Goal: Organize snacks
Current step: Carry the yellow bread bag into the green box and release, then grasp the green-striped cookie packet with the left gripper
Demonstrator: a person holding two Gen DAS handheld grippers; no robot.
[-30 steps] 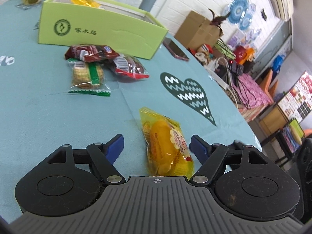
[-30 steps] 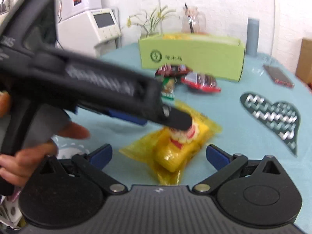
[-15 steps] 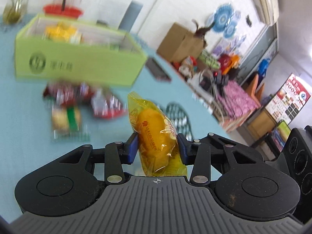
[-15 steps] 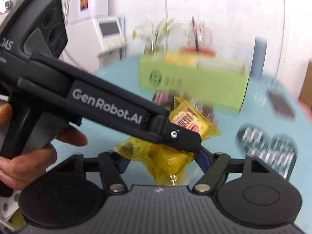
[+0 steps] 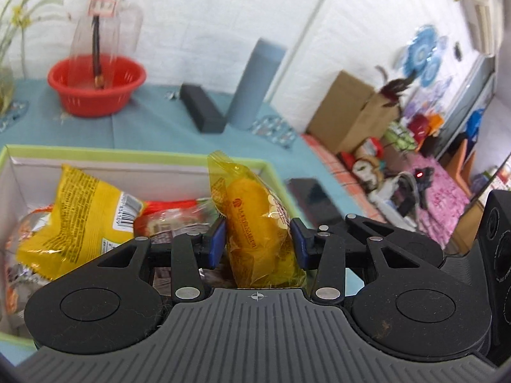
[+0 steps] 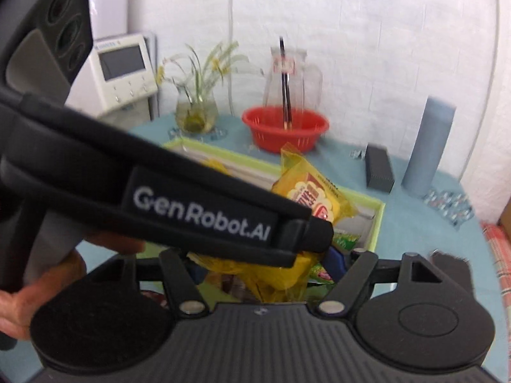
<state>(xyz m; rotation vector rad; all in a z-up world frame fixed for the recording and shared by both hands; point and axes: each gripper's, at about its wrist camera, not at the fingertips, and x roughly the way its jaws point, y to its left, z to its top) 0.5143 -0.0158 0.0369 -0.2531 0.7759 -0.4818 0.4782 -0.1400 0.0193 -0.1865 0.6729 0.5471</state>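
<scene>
Green box (image 5: 134, 159) w/ snack packs (image 5: 80, 214); left hand-held gripper (image 5: 258, 239) holds yellow cake (image 5: 255, 223) above

- A white brick wall (image 5: 198, 9) runs behind a table with a teal cloth (image 5: 150, 124).
- A brown cardboard box (image 5: 348, 111) sits against the wall.
- A white machine with a screen (image 6: 123, 73) stands at the left.
- Bright, even light.

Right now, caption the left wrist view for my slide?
Left tongs hold a yellow snack above the green box.
</scene>
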